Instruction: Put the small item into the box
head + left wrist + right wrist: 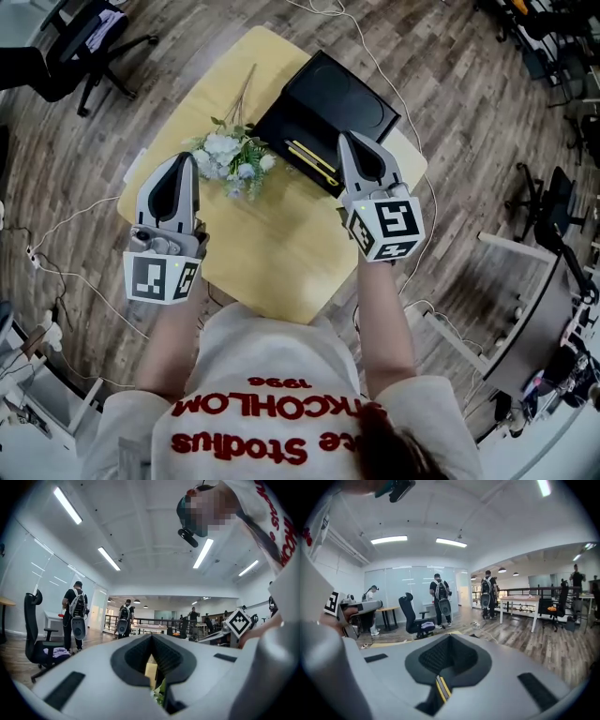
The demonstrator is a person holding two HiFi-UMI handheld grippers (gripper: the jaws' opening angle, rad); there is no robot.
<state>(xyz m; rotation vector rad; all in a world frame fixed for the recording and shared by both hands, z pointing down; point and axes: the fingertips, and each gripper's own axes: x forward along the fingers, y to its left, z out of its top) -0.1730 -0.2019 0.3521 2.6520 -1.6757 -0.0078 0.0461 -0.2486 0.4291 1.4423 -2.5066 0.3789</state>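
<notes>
A black box (pixel 349 94) lies at the far right of the small yellow table (pixel 272 253). Two thin yellow sticks (pixel 312 161) rest on its near part. My right gripper (pixel 345 138) hovers just right of the sticks, over the box's near edge, jaws shut and empty. In the right gripper view the shut jaws (pixel 450 637) leave only a slit, and a yellow stripe (pixel 441 688) shows through it. My left gripper (pixel 184 157) is at the table's left edge beside a bunch of white flowers (pixel 230 155), also shut with nothing held. It shows the same way in the left gripper view (pixel 152 639).
Around the table is wooden floor with cables (pixel 56 225). A black office chair (pixel 84 37) stands at the far left and desks (pixel 553 309) at the right. Several people with backpacks (pixel 75 616) stand far off in the room.
</notes>
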